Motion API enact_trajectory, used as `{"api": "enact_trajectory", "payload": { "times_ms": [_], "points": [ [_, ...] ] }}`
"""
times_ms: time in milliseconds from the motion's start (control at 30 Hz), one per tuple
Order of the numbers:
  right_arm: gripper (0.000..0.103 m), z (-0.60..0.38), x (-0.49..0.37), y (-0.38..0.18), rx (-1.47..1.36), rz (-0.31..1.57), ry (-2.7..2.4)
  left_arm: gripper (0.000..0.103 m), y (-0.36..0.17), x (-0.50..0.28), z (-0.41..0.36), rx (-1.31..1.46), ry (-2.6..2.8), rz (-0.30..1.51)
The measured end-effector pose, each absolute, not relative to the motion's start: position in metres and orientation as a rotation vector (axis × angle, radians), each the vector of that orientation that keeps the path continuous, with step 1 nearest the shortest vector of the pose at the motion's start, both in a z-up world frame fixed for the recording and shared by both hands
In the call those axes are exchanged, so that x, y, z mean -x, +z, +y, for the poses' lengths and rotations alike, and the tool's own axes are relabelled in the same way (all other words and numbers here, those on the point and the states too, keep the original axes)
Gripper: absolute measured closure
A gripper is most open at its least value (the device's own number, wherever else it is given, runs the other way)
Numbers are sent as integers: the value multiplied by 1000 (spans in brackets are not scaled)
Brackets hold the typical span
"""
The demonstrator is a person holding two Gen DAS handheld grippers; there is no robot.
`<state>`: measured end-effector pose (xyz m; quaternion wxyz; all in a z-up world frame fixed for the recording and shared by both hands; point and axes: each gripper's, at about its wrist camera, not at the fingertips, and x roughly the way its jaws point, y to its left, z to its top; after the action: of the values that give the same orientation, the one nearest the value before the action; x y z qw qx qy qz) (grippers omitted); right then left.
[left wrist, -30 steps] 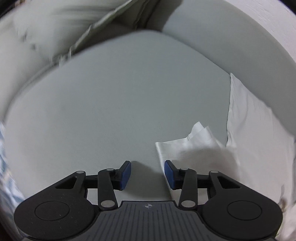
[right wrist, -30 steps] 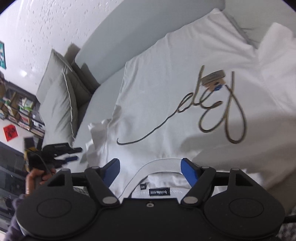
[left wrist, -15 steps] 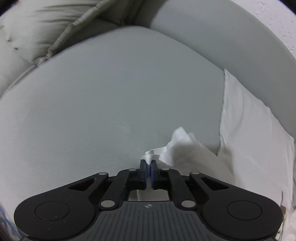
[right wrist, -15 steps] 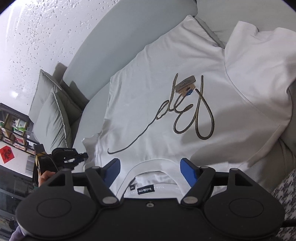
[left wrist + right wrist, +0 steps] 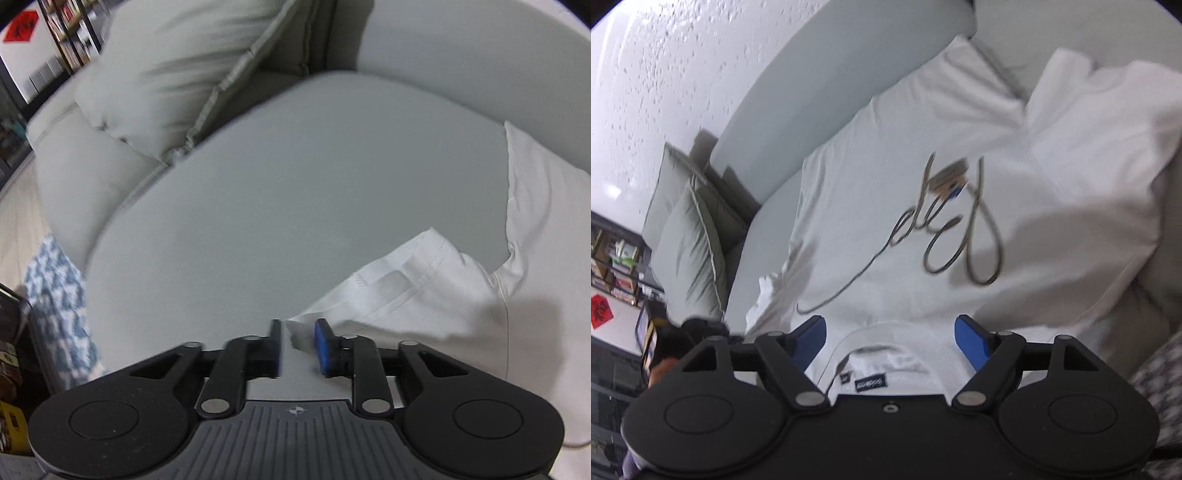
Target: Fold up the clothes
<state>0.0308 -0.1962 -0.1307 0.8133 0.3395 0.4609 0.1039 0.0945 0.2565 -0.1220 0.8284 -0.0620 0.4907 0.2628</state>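
White cotton, a T-shirt (image 5: 923,206) with a looping script print, lies spread face up across the pale grey sofa seat (image 5: 295,177), flattened, I judge, so the sleeves and sides can be turned in cleanly. My left gripper (image 5: 297,341) hangs just over the tip of the near sleeve (image 5: 399,284), its jaws opening with the very corner of the cloth between them; the pads do not press on it, so the sleeve lies loose on the cushion and not in my grip (the hem stitching runs up and to the right from there toward the shirt's body). My right gripper (image 5: 890,339) stands wide apart above the neckline (image 5: 882,332), one blue finger to each side of the collar, holding nothing; the woven neck label (image 5: 870,385) sits just under the gripper's body, so the shirt stretches away from me toward the sofa back. Two grey-green cushions (image 5: 690,236) lean in the corner, well apart from the shirt. The fold itself looks barely begun: both sleeves are out flat and the body is unfolded.
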Motion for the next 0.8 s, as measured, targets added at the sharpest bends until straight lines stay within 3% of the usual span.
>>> {"api": "enact_trajectory", "payload": {
  "times_ms": [133,200,267,400,567,733,800],
  "points": [
    [30,-218,-24,-127,-708,968,158,72,-101,-56,246,141,452,977],
    [62,-223,-20,-127,-668,968,147,64,-98,-42,228,131,370,974],
    [71,-222,-18,-129,-604,980,124,60,-98,-30,204,112,292,972],
    [71,-208,-23,-141,-514,1000,97,59,-112,-26,141,30,122,965],
    [78,-178,-14,-145,-167,1041,58,56,-149,-20,82,-131,11,1077],
    [74,-204,1,-131,-232,1085,-15,58,-122,-9,88,-134,-44,1075],
    [74,-214,7,-115,-301,1031,7,60,-96,-8,103,-84,-31,989]
  ]
}}
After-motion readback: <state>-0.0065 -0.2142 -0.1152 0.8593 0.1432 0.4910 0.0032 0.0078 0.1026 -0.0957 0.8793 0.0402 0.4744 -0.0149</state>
